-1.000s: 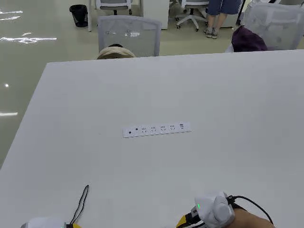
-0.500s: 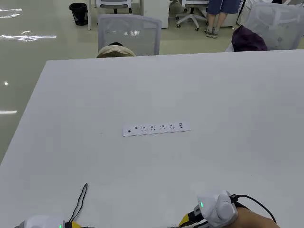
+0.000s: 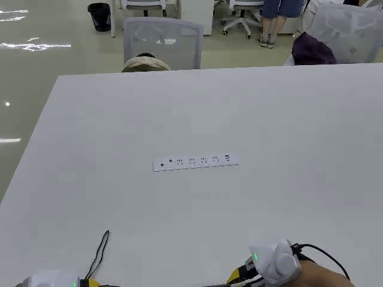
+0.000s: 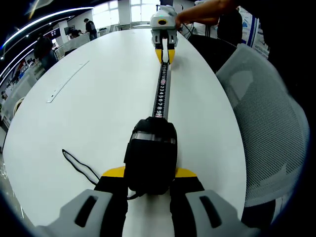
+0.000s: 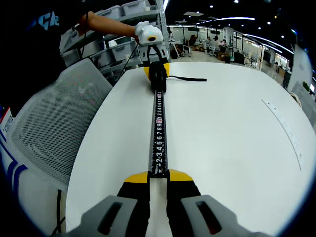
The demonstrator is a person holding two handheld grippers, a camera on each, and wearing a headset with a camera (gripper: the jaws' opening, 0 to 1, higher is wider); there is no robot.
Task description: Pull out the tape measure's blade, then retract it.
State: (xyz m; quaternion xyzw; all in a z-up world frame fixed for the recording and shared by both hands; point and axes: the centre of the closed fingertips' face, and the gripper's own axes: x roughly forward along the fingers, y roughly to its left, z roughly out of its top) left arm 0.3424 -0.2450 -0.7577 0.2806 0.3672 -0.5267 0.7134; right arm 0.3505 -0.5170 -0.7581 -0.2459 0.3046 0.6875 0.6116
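Observation:
The black tape measure case (image 4: 150,150) sits between the yellow-padded jaws of my left gripper (image 4: 150,173), which is shut on it. Its black blade (image 4: 160,94) runs flat along the white table (image 4: 98,108) to my right gripper (image 4: 164,49) at the far end. In the right gripper view, my right gripper (image 5: 158,177) is shut on the blade's tip, and the blade (image 5: 158,133) leads back to the case (image 5: 157,79). The case's black wrist strap (image 3: 100,254) lies loose on the table. In the head view, both grippers sit at the bottom edge, left gripper (image 3: 57,280) and right gripper (image 3: 272,266).
A white power strip (image 3: 195,161) lies mid-table. A grey mesh chair (image 4: 256,113) stands close beside the near table edge. Another mesh chair (image 3: 161,42) is at the far side, and a person (image 3: 278,18) stands beyond it.
The two grippers have drawn very slightly further apart along the near table edge. The power strip and strap lie where they were.

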